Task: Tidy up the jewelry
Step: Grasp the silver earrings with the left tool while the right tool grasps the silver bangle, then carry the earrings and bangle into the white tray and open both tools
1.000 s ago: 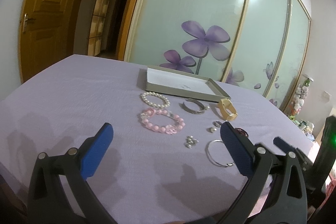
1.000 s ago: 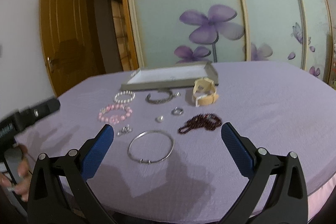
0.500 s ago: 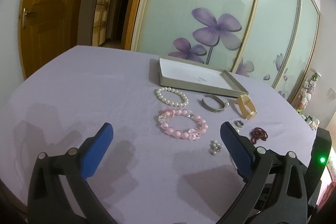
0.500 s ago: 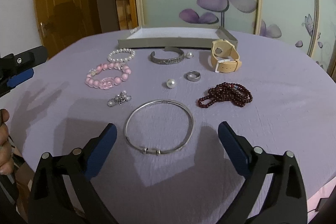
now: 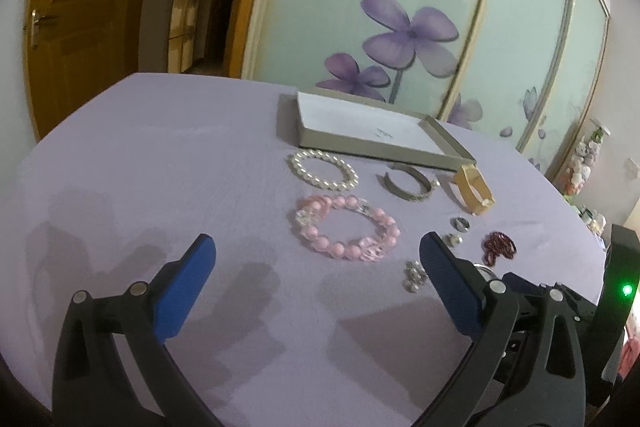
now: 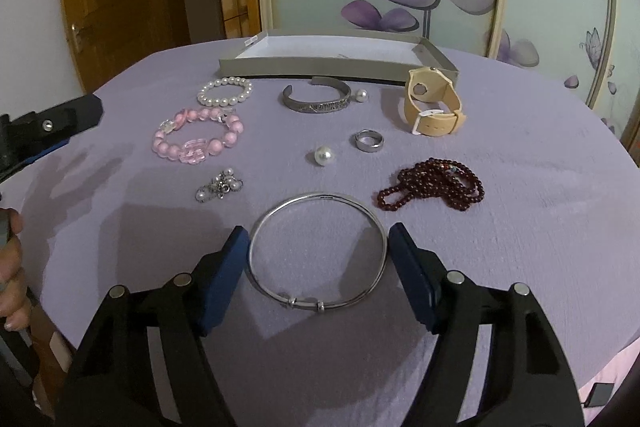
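Jewelry lies on a purple cloth. My right gripper is open, its blue pads on either side of a thin silver bangle; contact is unclear. Beyond lie a dark red bead string, a silver ring, a loose pearl, a small pearl cluster, a pink bead bracelet, a white pearl bracelet, a silver cuff and a tan watch. A flat grey box stands at the back. My left gripper is open and empty, before the pink bracelet.
The box has a white inside. Sliding glass doors with purple flowers stand behind the table, and a wooden door at the left. The left gripper's tip and a hand show at the left in the right wrist view.
My right gripper has moved forward and down and narrowed, so its pads now flank the silver bangle. My left gripper has shifted a little; the jewelry sits further right in its view.
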{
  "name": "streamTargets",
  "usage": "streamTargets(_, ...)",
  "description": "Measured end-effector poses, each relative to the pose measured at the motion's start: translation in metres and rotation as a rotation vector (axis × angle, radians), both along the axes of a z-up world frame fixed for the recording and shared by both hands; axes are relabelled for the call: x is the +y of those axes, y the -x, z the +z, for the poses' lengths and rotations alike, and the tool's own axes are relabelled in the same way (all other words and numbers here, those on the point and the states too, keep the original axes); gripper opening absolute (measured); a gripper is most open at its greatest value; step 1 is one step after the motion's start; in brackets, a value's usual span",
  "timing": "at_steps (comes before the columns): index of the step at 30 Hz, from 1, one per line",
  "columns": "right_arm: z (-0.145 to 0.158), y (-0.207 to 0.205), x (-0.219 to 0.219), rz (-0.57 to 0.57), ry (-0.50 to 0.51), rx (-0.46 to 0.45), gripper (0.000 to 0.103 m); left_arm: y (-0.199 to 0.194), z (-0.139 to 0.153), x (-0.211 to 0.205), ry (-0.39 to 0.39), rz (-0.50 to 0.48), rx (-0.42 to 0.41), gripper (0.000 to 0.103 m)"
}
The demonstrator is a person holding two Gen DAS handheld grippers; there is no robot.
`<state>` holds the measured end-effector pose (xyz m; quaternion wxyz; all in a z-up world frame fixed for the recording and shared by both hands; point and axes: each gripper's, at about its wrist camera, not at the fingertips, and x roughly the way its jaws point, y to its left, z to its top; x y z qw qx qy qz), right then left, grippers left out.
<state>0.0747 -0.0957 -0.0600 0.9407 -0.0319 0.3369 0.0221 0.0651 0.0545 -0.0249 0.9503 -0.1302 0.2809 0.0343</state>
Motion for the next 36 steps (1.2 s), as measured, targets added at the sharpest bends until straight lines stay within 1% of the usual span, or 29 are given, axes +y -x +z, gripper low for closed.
streamTargets(4,0.000,0.004,-0.008,-0.002,-0.015,-0.023,0.072,-0.002,-0.003,-0.015,-0.001,-0.044,0.016,0.101)
streamTargets(10,0.005,0.010,-0.031,-0.036,-0.052,-0.057,0.072,-0.013,-0.008,-0.045,-0.027,-0.103,0.046,0.100)
streamTargets(13,0.009,0.014,-0.043,-0.051,-0.066,-0.078,0.072,-0.021,-0.011,-0.059,-0.040,-0.126,0.069,0.092)
streamTargets(15,0.010,0.015,-0.051,-0.063,-0.076,-0.088,0.072,-0.027,-0.014,-0.066,-0.043,-0.134,0.087,0.083)
streamTargets(16,0.010,0.017,-0.055,-0.068,-0.082,-0.093,0.072,-0.031,-0.016,-0.070,-0.043,-0.138,0.100,0.081)
streamTargets(18,0.010,0.018,-0.062,-0.083,-0.092,-0.094,0.072,-0.035,-0.019,-0.075,-0.042,-0.140,0.115,0.071)
streamTargets(20,0.008,0.018,-0.068,-0.093,-0.104,-0.094,0.072,-0.040,-0.022,-0.081,-0.045,-0.141,0.137,0.064)
streamTargets(25,0.008,0.018,-0.078,-0.102,-0.138,-0.098,0.073,-0.050,-0.026,-0.095,-0.064,-0.141,0.170,0.054)
streamTargets(27,0.009,0.019,-0.080,-0.101,-0.146,-0.104,0.073,-0.053,-0.028,-0.099,-0.072,-0.142,0.181,0.048)
streamTargets(28,0.009,0.018,-0.081,-0.102,-0.151,-0.106,0.073,-0.056,-0.029,-0.102,-0.078,-0.143,0.189,0.046)
streamTargets(33,0.008,0.019,-0.085,-0.106,-0.168,-0.106,0.073,-0.063,-0.031,-0.107,-0.096,-0.129,0.210,0.025)
streamTargets(36,0.008,0.018,-0.086,-0.106,-0.175,-0.105,0.073,-0.064,-0.032,-0.107,-0.104,-0.114,0.216,0.014)
